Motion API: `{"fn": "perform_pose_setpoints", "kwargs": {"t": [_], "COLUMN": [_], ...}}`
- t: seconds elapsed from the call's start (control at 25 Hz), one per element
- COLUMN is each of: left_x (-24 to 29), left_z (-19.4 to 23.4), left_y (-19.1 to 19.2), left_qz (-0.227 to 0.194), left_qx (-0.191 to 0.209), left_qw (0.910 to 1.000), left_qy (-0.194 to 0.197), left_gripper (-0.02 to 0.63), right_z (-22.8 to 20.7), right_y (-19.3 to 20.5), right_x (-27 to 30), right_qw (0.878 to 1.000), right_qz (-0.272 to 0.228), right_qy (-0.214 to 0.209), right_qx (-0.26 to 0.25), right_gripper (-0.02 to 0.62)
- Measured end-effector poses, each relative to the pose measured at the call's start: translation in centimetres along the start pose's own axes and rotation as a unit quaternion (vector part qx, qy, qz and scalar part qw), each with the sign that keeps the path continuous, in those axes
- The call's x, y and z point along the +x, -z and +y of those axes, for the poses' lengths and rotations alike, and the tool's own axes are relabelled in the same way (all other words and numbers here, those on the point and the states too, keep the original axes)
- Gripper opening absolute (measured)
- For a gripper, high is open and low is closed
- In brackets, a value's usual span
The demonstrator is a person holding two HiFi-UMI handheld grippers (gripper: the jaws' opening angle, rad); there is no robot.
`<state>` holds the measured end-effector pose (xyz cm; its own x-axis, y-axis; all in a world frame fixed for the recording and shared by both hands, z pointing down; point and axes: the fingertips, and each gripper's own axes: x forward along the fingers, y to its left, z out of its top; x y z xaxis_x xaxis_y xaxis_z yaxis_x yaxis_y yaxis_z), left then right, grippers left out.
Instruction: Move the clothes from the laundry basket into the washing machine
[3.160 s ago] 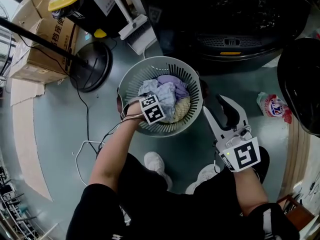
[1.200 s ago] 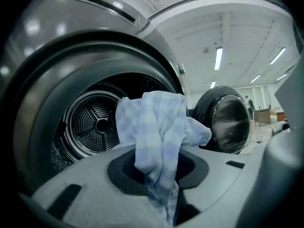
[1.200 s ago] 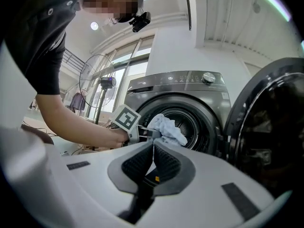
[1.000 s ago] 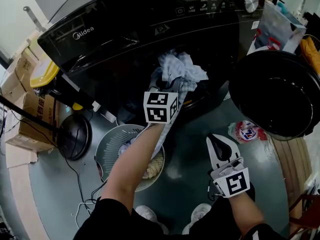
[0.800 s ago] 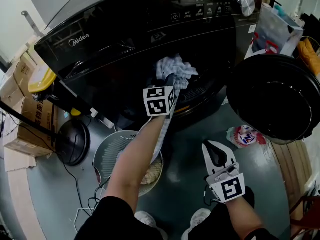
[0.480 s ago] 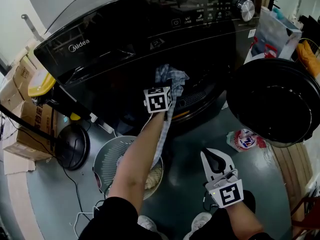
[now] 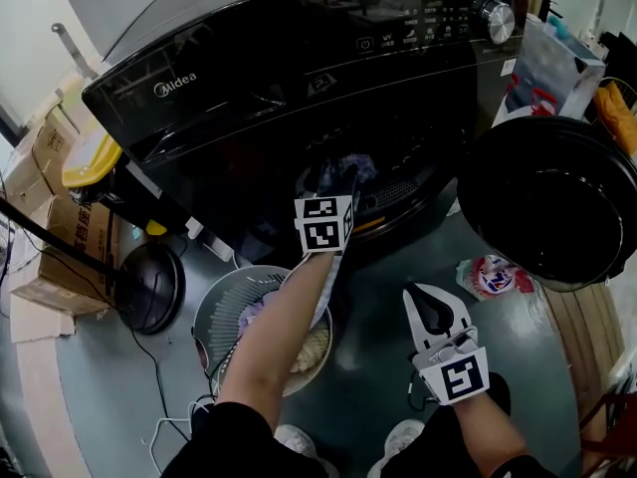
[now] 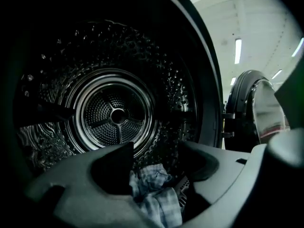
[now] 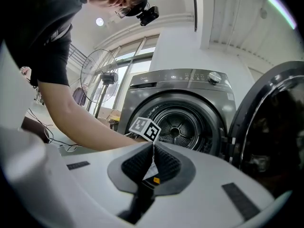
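Cloth: checked blue-and-white piece [image 8: 153, 194], bunched between the left gripper's [image 8: 156, 161] fingers at the mouth of the drum [image 8: 116, 115]; in the head view a tail of it [image 7: 325, 292] hangs outside along the forearm, toward the basket [image 7: 211, 305].
Left fingers: have just been opening and now stand apart; the cloth lies loose between them, against one pad and clear of the other.
Right fingers: right gripper [image 9: 153, 152] is closed, with nothing in it, low in front of the washer [image 7: 249, 68] and beside the open door [image 7: 557, 197].
Handling: likely soft, light and limp; it will sag, fold and trail rather than keep any shape, and cannot break.
Where to take hold: probably a thick bunched fold near the middle, so less hangs free; a single edge could slip out.
Risk: the hanging tail may snag on the drum lip or pull the piece back out.
Basket: more clothes [image 7: 304, 345] remain inside.
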<state>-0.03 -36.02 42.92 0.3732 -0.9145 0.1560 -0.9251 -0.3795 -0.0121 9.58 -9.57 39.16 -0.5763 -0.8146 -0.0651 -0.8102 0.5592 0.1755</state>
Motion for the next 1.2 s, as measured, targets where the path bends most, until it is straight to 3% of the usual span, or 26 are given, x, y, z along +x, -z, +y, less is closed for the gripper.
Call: {"fn": "perform_pose_setpoints", "kwargs": {"t": [0.12,0.24,0.48,0.68,1.0,1.2], "left_x": [-2.4,-5.3,-11.1,-16.5,-21.4,-23.4], "left_z": [-1.1,-2.3,-3.5,-3.8,-0.5,0.3], "left_y": [-1.0,-2.1,-3.8,-3.4,4.3,11.4], "left_qz": [-0.026,-0.054,-0.084,-0.077,0.006,0.079], "left_qx": [0.012,0.018,0.023,0.045,0.060,0.133], "left_qw": [0.9996,0.9984,0.9962,0.9959,0.9982,0.9879], "left_qy": [0.005,0.007,0.006,0.015,0.001,0.017], "left_gripper": [0.272,0.215,0.016,0.006,0.006,0.006], "right_z": [-0.1,-0.2,-0.5,0.5,2.7,3.8], "right_y": [-0.3,-1.1,-1.4,-1.0,-0.7,-0.6], "right_x": [0.3,0.8,1.5,2.1,3.6,4.3], "right_qw": [1.000,1.000,1.000,1.000,0.998,0.998], "right_qz": [0.000,-0.005,0.002,0.018,0.028,0.027], "right_qy": [0.000,-0.001,-0.002,-0.016,-0.044,-0.049], "right_qx": [0.001,-0.003,0.009,0.019,0.022,0.025], "right_gripper": [0.012,0.014,0.014,0.014,0.014,0.014]}}
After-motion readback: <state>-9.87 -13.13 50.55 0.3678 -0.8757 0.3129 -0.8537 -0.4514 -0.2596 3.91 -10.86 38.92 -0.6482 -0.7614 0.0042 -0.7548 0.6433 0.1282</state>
